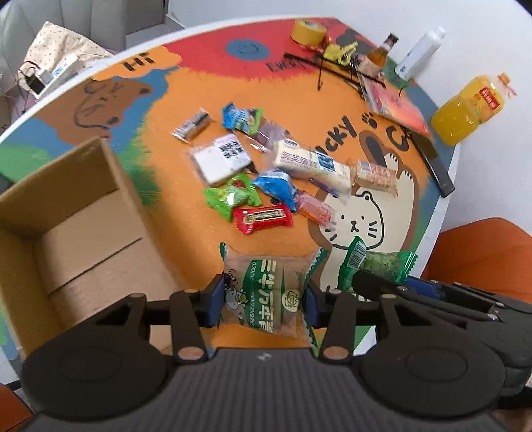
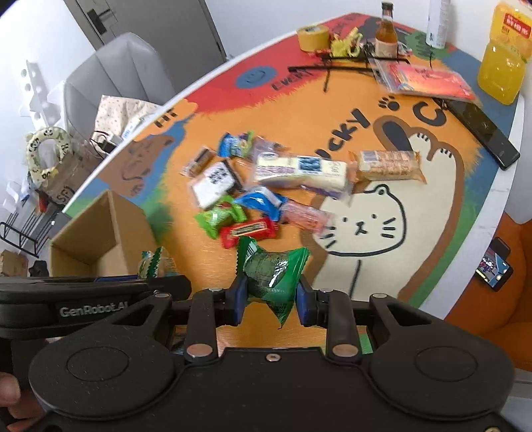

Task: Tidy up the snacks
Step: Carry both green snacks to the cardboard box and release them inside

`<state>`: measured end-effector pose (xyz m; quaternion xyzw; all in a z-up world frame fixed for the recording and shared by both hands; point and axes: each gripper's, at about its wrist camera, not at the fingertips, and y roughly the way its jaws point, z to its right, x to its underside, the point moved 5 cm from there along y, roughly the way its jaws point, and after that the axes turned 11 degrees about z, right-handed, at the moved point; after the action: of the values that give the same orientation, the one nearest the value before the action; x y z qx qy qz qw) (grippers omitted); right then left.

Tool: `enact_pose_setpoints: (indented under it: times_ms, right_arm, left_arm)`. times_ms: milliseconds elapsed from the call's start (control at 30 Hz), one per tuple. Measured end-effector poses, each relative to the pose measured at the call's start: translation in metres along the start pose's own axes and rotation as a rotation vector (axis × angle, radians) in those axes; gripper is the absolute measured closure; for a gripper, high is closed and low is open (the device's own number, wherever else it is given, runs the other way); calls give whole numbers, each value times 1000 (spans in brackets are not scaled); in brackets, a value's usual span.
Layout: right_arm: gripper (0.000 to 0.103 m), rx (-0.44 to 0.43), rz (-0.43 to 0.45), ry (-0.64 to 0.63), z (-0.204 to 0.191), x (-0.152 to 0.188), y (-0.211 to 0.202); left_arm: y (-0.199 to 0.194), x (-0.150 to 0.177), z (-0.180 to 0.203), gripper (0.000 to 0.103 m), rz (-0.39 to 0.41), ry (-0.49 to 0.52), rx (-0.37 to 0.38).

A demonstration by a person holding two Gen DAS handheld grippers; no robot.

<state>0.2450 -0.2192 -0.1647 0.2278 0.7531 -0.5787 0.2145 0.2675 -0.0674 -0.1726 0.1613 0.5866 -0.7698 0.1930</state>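
My left gripper (image 1: 264, 300) is shut on a clear snack bag with a green and white label (image 1: 269, 289), held above the table. The right gripper (image 2: 270, 295) is shut on a dark green snack packet (image 2: 271, 275); that packet (image 1: 375, 264) also shows at the right of the left wrist view. An open, empty cardboard box (image 1: 66, 232) sits at the left (image 2: 99, 239). A heap of snacks (image 1: 266, 169) lies mid-table: a long cream biscuit pack (image 2: 299, 171), a red bar (image 2: 249, 231), blue and green packets.
The round table carries a colourful cat mat (image 1: 359, 222). At its far side stand a tape roll (image 1: 307, 31), a small brown bottle (image 1: 379, 56), a white bottle (image 1: 420, 51) and an orange juice bottle (image 1: 468, 109). A black phone (image 2: 482, 133) lies right. An orange chair (image 1: 482, 256) stands beside the table.
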Motion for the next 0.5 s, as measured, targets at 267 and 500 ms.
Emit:
enact_pose_setpoints:
  times_ms: [267,500]
  right_arm:
    - [75,-35,38,-20,-49,7,-14]
    - [75,-56,45,-45,-89,14,-16]
  left_arm:
    - [-44,6,-40,56,50,-11,-6]
    - [-67,16,-82,56,54,-31,-34]
